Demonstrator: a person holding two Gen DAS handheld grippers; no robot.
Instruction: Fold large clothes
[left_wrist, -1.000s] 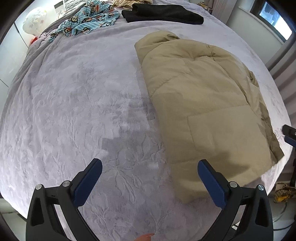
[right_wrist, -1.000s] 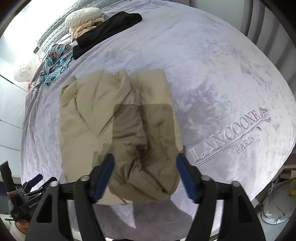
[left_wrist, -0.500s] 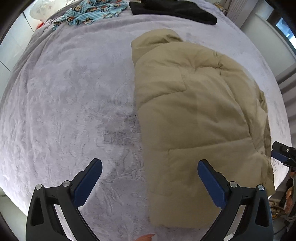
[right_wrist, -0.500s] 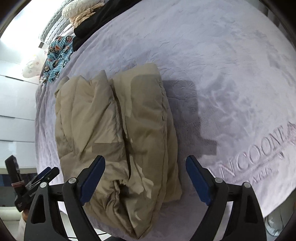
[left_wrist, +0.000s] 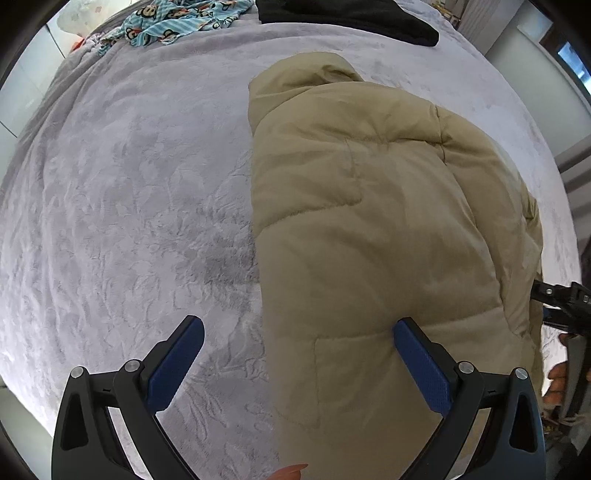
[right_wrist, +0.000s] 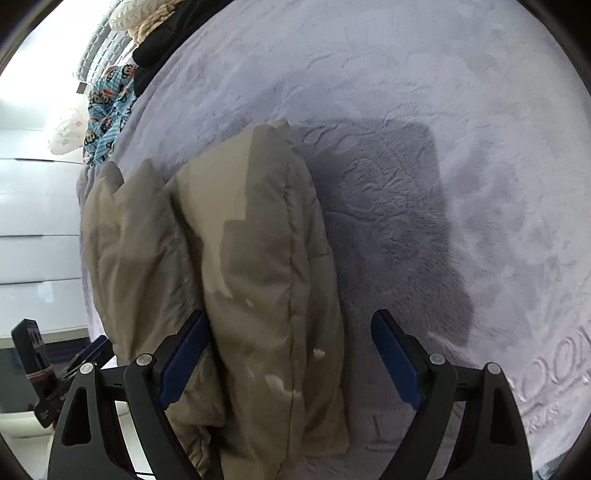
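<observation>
A tan puffer jacket (left_wrist: 369, 229) lies folded lengthwise on the grey plush bedspread (left_wrist: 129, 206). My left gripper (left_wrist: 297, 332) hangs open above it and points steeply down. The jacket's left edge runs between its blue pads, one pad over the blanket and one over the jacket. In the right wrist view the same jacket (right_wrist: 258, 258) shows two padded folds. My right gripper (right_wrist: 291, 321) is open wide over the near end of the right fold, with neither pad pressing on it. Each gripper shows at the edge of the other's view.
A blue monkey-print garment (left_wrist: 177, 26) and a black garment (left_wrist: 347, 18) lie at the far end of the bed, beside a cream knitted piece (right_wrist: 136, 18). Embossed lettering (right_wrist: 554, 369) marks the blanket at the right. White drawer fronts (right_wrist: 33, 221) stand beyond the bed's left edge.
Both grippers came lower and closer to the jacket. The left one shifted right until the jacket's edge lay between its pads. The right one tipped down over the jacket's near end. Both stayed open.
</observation>
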